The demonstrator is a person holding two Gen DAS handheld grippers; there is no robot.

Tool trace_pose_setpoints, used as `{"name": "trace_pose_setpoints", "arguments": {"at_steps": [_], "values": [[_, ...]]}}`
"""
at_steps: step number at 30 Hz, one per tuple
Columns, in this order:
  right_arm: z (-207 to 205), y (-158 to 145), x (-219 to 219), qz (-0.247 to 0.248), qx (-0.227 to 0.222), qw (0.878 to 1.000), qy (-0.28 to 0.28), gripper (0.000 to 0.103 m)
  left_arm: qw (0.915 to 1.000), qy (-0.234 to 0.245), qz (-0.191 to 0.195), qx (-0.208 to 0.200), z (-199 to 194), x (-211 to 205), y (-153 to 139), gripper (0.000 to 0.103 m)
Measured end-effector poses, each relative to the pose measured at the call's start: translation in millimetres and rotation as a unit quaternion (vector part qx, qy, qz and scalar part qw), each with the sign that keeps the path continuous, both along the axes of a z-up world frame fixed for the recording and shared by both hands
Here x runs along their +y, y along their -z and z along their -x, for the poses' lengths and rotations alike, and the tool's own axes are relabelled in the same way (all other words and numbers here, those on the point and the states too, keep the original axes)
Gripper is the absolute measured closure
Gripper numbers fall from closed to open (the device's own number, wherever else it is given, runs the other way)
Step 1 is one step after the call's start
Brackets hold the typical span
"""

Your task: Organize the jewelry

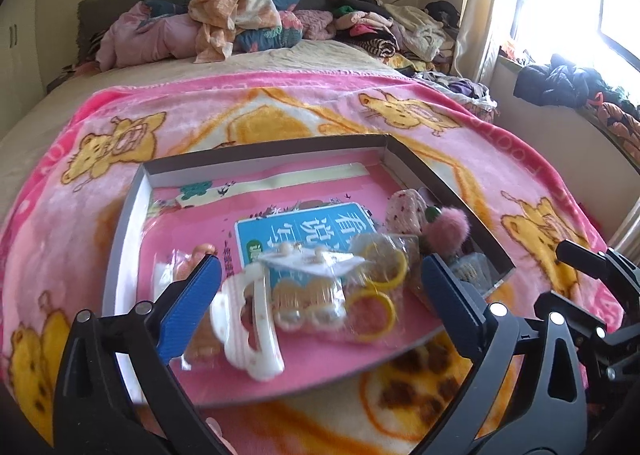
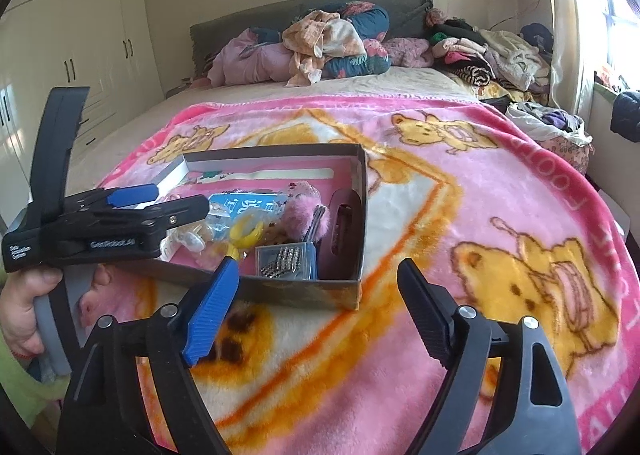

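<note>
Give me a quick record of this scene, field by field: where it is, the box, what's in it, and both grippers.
surface: pink blanket on a bed
box: open, shallow, on the blanket
contents: white hair clip, yellow rings, pink pompom, clear case of small metal pieces
left gripper: open over the box, nothing held
right gripper: open above the blanket beside the box, nothing held
</note>
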State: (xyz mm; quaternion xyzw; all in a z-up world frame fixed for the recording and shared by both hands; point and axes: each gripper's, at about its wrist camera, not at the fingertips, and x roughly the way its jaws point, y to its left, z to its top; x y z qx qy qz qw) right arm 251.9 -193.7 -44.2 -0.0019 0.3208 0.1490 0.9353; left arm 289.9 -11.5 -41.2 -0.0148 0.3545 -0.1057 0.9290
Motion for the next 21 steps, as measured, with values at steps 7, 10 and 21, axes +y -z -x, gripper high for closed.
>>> {"name": "trace_pose_setpoints", "arguments": {"at_steps": [7, 10, 21], "values": [[21, -9, -2, 0.008, -0.021, 1.0, 0.001, 0.018, 0.9997, -0.009, 0.002, -0.022, 31, 1, -14, 0.012], [28, -13, -3, 0.006, -0.03, 1.0, 0.001, 0.015, 0.9994, -0.012, 0.006, -0.032, 45, 2, -20, 0.012], [50, -27, -2, 0.008, -0.065, 0.998, 0.007, 0.009, 0.9983, -0.018, 0.011, -0.054, 81, 2, -31, 0.012]]}}
